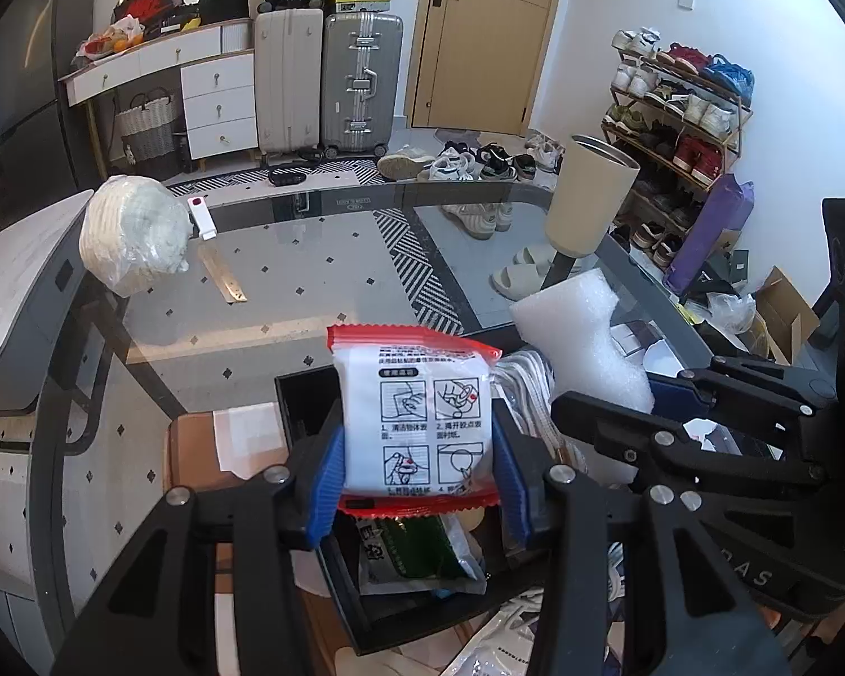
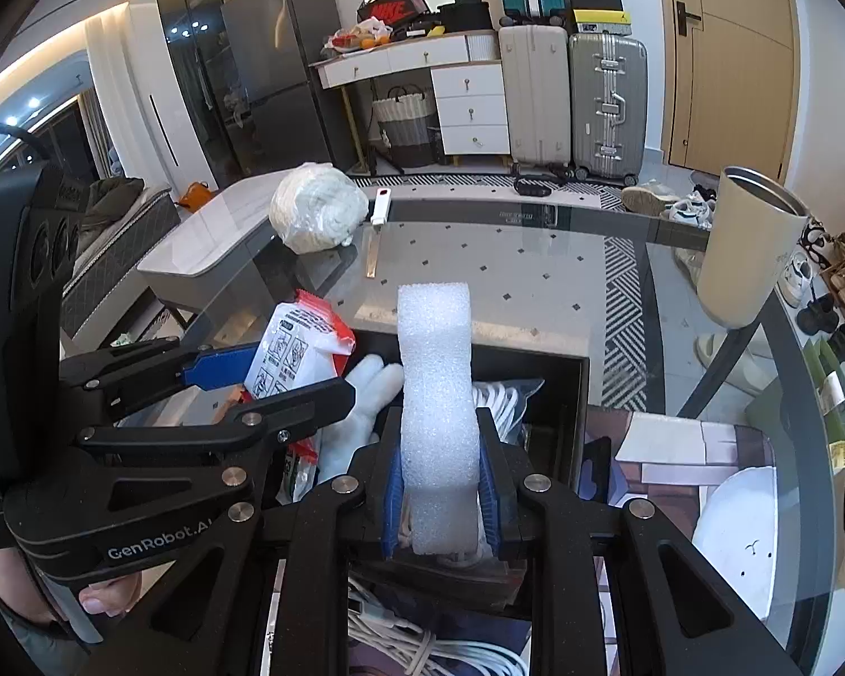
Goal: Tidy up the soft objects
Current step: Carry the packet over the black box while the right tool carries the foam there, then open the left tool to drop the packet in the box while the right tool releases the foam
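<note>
Left hand-held gripper (image 1: 417, 484) pinches a sachet (image 1: 417, 417) by its sides: soft white plastic pack, red crimped ends, printed panels, held upright. Right hand-held gripper (image 2: 442, 493) pinches a foam block (image 2: 436, 394): white, bubbly texture, squashed at the pads, long axis pointing away along the fingers. Both hang directly over the black box (image 2: 577, 394) on the glass tabletop (image 2: 507, 281), so the drop is straight down. In the box: a plush toy (image 2: 366, 394) and bagged cord. A bagged white bundle (image 2: 318, 208) sits well beyond the box, nearer the left side.
</note>
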Tool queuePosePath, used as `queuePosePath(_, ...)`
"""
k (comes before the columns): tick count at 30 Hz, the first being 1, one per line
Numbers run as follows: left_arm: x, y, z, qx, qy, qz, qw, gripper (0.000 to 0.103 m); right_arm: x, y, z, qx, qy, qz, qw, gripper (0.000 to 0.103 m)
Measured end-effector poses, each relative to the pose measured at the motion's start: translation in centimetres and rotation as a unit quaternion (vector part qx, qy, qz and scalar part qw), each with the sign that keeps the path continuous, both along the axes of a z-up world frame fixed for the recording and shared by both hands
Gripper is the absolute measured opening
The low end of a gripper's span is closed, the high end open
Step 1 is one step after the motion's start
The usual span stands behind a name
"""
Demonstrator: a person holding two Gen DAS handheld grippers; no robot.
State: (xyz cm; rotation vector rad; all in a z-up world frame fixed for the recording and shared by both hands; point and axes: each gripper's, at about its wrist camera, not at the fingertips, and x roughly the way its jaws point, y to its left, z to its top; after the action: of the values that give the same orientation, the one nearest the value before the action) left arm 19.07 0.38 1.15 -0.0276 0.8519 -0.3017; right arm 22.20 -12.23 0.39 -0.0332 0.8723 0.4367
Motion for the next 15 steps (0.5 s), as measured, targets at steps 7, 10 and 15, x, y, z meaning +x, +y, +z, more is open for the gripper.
queuePosePath(7, 0.0, 0.0, -0.3, 0.005, 0.010, 0.000, 0.9999, 0.047, -0.2, 0.2, -0.5, -0.015, 0.007, 0.002, 1.000, 0.025)
queuePosePath(10, 0.0, 0.1, -0.3, 0.001, 0.011, -0.002, 0.9999, 0.053, -0.5, 0.4, -0.2, -0.023, 0.001, 0.000, 1.000, 0.029)
queuePosePath(15, -0.9, 0.8, 1.0, -0.003, -0.004, 0.006, 1.0000, 0.076, -1.3, -0.6, 1.3, -0.010, -0.013, -0.001, 1.000, 0.030)
